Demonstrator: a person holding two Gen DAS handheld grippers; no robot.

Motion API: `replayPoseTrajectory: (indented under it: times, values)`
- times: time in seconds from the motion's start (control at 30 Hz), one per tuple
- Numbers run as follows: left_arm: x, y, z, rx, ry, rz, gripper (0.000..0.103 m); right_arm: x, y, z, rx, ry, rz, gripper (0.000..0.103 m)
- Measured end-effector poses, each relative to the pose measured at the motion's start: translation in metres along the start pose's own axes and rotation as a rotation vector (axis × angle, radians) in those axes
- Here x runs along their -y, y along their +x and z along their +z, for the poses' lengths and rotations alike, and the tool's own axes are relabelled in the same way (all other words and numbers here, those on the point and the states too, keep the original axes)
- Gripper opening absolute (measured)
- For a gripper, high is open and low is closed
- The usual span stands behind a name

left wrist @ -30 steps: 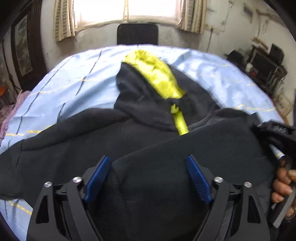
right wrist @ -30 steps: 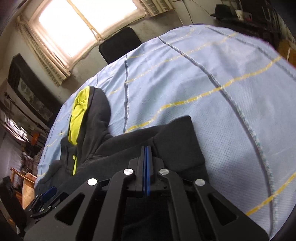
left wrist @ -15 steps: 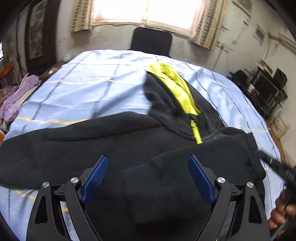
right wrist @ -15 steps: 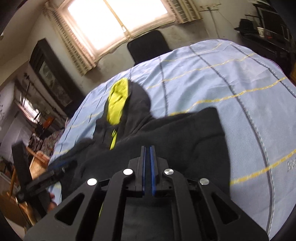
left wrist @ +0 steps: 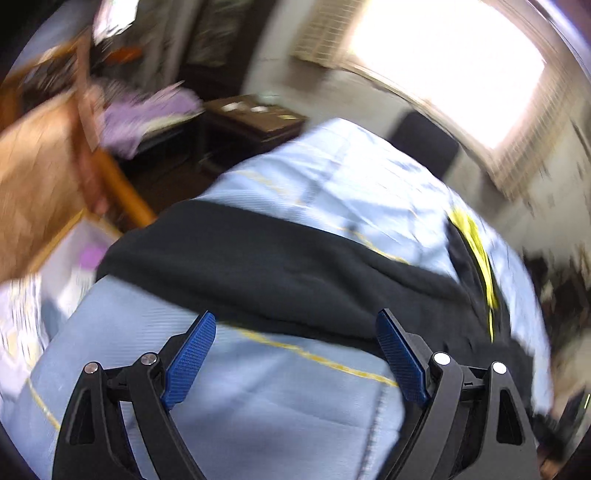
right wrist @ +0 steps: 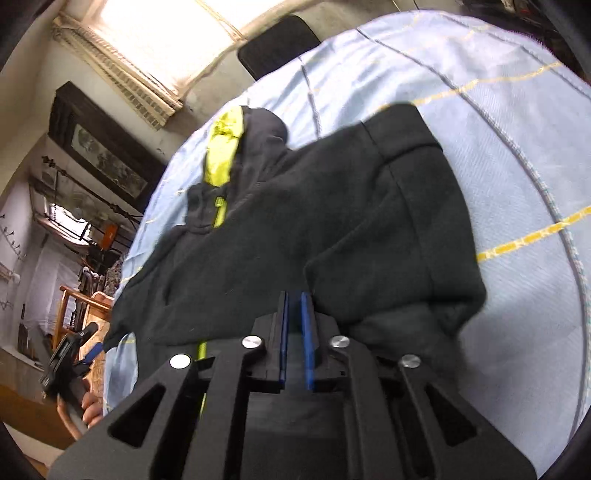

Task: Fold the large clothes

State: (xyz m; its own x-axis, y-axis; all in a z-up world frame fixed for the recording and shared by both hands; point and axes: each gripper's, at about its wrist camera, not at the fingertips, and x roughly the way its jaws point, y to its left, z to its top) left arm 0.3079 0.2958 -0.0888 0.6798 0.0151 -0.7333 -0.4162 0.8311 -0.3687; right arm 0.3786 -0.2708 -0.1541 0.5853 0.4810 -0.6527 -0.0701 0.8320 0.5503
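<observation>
Blue ribbed pads line both claws. The right gripper has its two pads standing a narrow slit apart and the jaws are opening; no cloth shows in the gap between them, and the folded sleeve of the black hoodie lies just beyond the tips. The left gripper is spread wide, with nothing between its pads; it hangs over bare bedspread, with the hoodie's other sleeve stretched straight across just beyond its tips.

The hoodie lies flat on a pale blue bedspread crossed by yellow and grey lines. One sleeve is folded in over the body, its ribbed cuff towards the far side of the bed. The hood points towards the window, showing a bright yellow-green lining, and a yellow zip runs down from it.

In the right wrist view, the left gripper appears small at the bed's near-left edge, a hand wrapped round its handle.

Beyond the bed stand a black chair back under a bright window, a dark framed picture on the wall, and wooden furniture; the left view is badly blurred.
</observation>
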Motion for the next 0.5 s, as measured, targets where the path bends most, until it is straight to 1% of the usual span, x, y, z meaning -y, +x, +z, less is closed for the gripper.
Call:
replayPoseTrajectory:
  times: [0.03, 0.07, 0.1, 0.13, 0.17, 0.23, 0.3, 0.4, 0.47, 0.5]
  values:
    - [-0.013, 0.000, 0.003, -0.005, -0.044, -0.005, 0.088, 0.000, 0.000, 0.000, 0.000, 0.000, 0.000, 0.011]
    - [-0.024, 0.001, 0.005, -0.013, -0.085, -0.012, 0.088, -0.005, -0.006, -0.001, 0.016, -0.021, 0.000, 0.015]
    - [-0.034, 0.002, 0.007, -0.021, -0.128, -0.026, 0.088, -0.008, -0.011, -0.003, 0.030, -0.039, 0.003, 0.019]
    - [-0.041, 0.003, 0.008, -0.025, -0.153, -0.040, 0.088, -0.012, -0.017, -0.006, 0.044, -0.061, 0.010, 0.021]
    - [-0.048, 0.005, 0.009, -0.033, -0.194, -0.069, 0.088, -0.015, -0.020, -0.009, 0.050, -0.074, 0.013, 0.022]
    - [-0.051, 0.003, 0.008, -0.015, -0.212, -0.085, 0.088, -0.017, -0.021, -0.012, 0.055, -0.093, 0.011, 0.022]
    - [-0.049, 0.007, 0.009, -0.029, -0.215, -0.111, 0.089, -0.014, -0.019, -0.013, 0.047, -0.086, 0.018, 0.022]
    - [-0.038, 0.021, 0.010, -0.052, -0.214, -0.144, 0.089, 0.000, -0.018, -0.011, 0.037, -0.045, 0.031, 0.022]
    - [-0.033, 0.034, 0.009, -0.078, -0.240, -0.163, 0.090, 0.006, -0.018, -0.010, 0.036, -0.020, 0.035, 0.022]
    - [-0.031, 0.034, 0.007, -0.061, -0.245, -0.158, 0.091, 0.009, -0.017, -0.009, 0.034, -0.007, 0.038, 0.022]
